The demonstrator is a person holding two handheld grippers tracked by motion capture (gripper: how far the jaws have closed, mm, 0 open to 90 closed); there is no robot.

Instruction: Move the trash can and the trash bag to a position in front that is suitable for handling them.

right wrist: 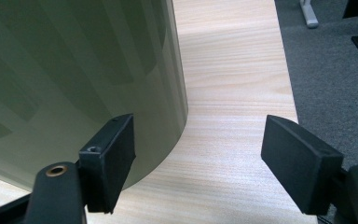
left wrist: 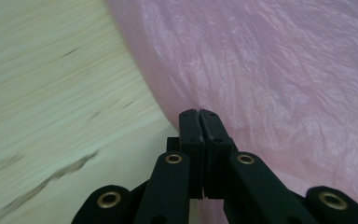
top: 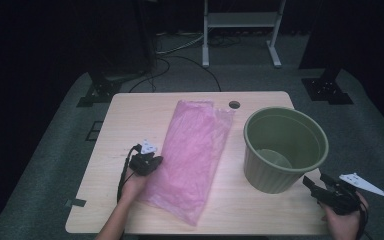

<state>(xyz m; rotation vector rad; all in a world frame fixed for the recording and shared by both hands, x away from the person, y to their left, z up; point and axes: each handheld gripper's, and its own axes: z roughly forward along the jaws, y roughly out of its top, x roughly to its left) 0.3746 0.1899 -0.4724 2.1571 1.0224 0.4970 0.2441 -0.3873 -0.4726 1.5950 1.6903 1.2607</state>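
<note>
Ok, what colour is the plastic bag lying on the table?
Pink, translucent and crinkled; the plastic bag shows best in the left gripper view.

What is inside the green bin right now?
Looking into the green bin from the high view, only its bare floor shows, with nothing lying on it. The near wall hides the part of the floor closest to the person.

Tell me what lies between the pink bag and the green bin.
Nothing but bare table: the high view shows a strip of wood between the pink bag and the green bin.
</note>
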